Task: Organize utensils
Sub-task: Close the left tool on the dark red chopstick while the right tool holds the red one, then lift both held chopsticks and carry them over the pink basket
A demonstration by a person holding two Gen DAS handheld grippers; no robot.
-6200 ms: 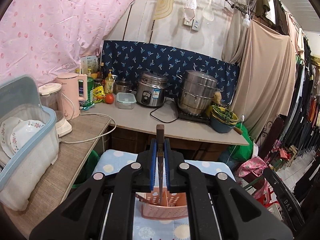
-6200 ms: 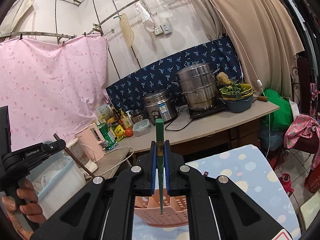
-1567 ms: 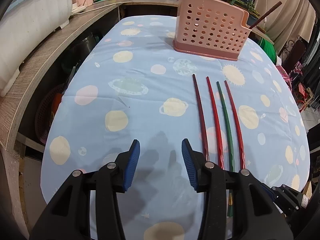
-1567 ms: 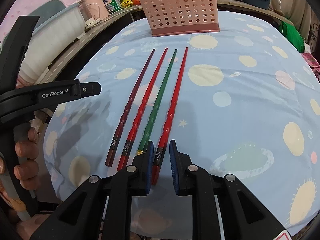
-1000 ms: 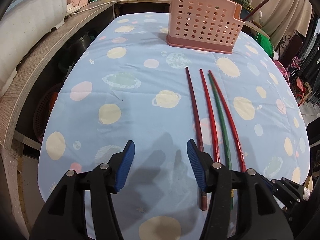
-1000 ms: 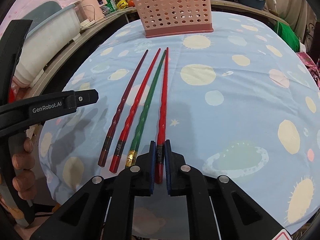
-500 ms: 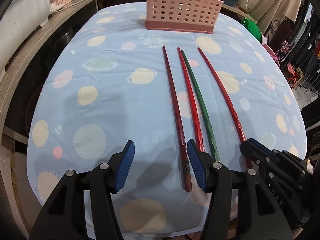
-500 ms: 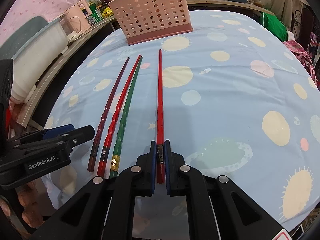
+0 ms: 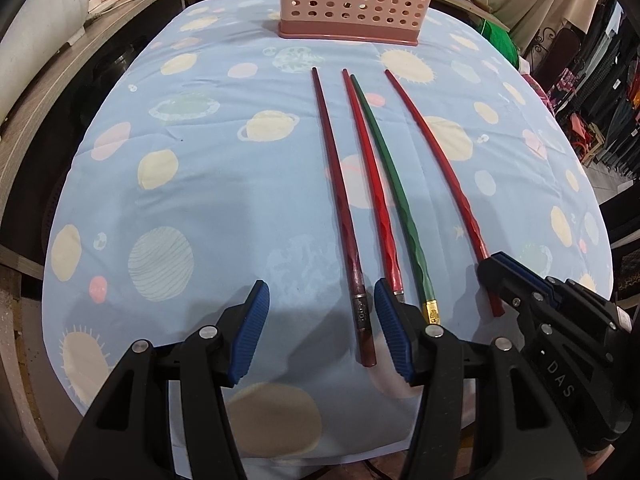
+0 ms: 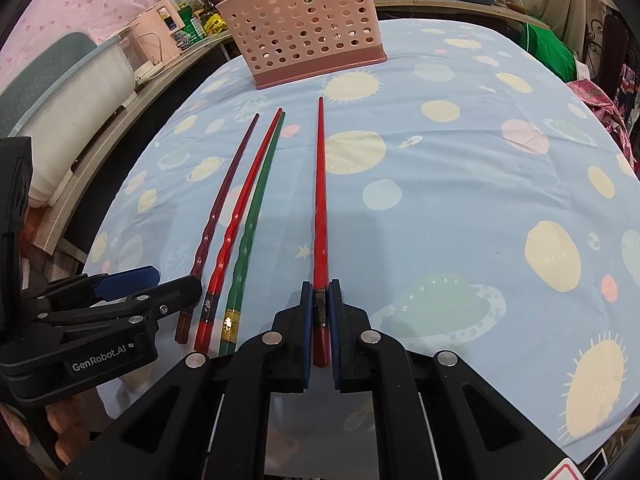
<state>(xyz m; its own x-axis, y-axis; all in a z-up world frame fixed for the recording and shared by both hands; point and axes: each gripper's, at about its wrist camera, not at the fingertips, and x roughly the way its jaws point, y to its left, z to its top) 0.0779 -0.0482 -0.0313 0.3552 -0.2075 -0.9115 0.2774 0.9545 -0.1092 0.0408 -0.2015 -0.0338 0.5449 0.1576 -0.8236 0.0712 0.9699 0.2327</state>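
Observation:
Four chopsticks lie on the blue planet-print tablecloth (image 9: 208, 184). My right gripper (image 10: 320, 300) is shut on the thick end of a red chopstick (image 10: 319, 184), which also shows in the left wrist view (image 9: 436, 152). My left gripper (image 9: 322, 312) is open, its jaws astride the thick end of the dark red chopstick (image 9: 338, 204). A second red chopstick (image 9: 370, 168) and a green chopstick (image 9: 394, 184) lie between the two. The pink perforated utensil basket (image 9: 356, 0) stands at the far end of the table and also shows in the right wrist view (image 10: 308, 28).
A wooden counter (image 9: 60, 64) runs along the left with a white bin (image 10: 68, 100) and a pink kettle (image 10: 160, 36). The right gripper's body (image 9: 560, 320) sits at the table's near right edge. Clothes hang at the far right (image 9: 608, 92).
My right gripper closed on the rightmost red chopstick and swung it apart from the others. My left gripper moved right and lower, and now brackets the dark red chopstick's end.

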